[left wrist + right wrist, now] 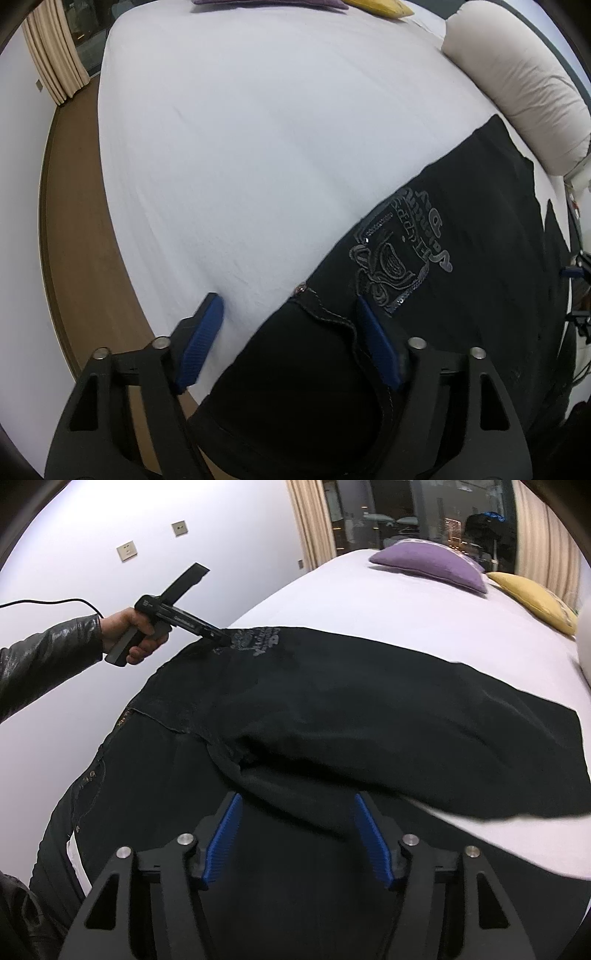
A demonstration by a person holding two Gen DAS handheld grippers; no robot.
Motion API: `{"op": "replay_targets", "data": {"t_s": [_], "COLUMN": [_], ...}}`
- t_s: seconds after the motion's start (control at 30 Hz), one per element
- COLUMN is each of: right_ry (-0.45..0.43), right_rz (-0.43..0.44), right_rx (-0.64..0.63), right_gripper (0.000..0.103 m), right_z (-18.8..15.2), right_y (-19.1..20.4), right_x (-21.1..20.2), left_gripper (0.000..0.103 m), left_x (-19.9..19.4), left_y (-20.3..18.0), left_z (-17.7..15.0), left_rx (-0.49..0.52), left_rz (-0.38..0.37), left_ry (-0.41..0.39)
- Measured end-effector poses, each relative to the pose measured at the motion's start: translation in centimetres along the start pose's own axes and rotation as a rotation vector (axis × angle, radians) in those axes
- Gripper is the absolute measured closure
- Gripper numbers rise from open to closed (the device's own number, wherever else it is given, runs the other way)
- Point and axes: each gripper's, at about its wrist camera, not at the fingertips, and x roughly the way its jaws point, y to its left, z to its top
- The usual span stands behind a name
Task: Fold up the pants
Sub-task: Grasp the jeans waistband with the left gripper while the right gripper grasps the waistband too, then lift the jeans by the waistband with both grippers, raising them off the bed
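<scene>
The right hand-held gripper (297,840) hangs spread over the crotch of the black pants (332,716), pinching nothing. The left hand-held gripper (290,341) straddles the waistband edge by the embroidered pocket, jaws apart. The pants lie on the white bed (240,147), legs running away toward the cushions; no containers.

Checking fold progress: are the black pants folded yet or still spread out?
Mostly spread: the black pants lie long across the bed, though one leg seems to overlap the other.
</scene>
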Motion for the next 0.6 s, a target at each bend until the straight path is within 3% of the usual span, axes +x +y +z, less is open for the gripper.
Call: {"op": "replay_targets", "data": {"t_s": [0.07, 0.17, 0.23, 0.3, 0.6], "right_ry": [-0.004, -0.014, -0.021, -0.022, 0.013], "right_rz": [0.006, 0.021, 0.020, 0.019, -0.038], "right_rx": [-0.005, -0.023, -0.046, -0.074, -0.272], "right_gripper": [0.043, 0.045, 0.046, 0.046, 0.046], "right_z": [0.7, 2.6, 3.8, 5.5, 14.3], "right_y": [0.0, 0.1, 0.2, 0.0, 0.6], "right_x": [0.3, 0.5, 0.7, 1.1, 4.3], "left_gripper": [0.045, 0.065, 0.091, 0.095, 0.098], "left_x": [0.0, -0.9, -1.9, -3.1, -9.3], "left_y": [0.2, 0.1, -0.2, -0.8, -6.6], "left_z": [0.1, 0.4, -0.4, -0.8, -5.6], "left_rx": [-0.015, -0.027, -0.040, -0.040, 0.076], "left_rz": [0.010, 0.015, 0.033, 0.044, 0.230], "left_ry": [0.008, 0.000, -0.031, -0.074, -0.297]}}
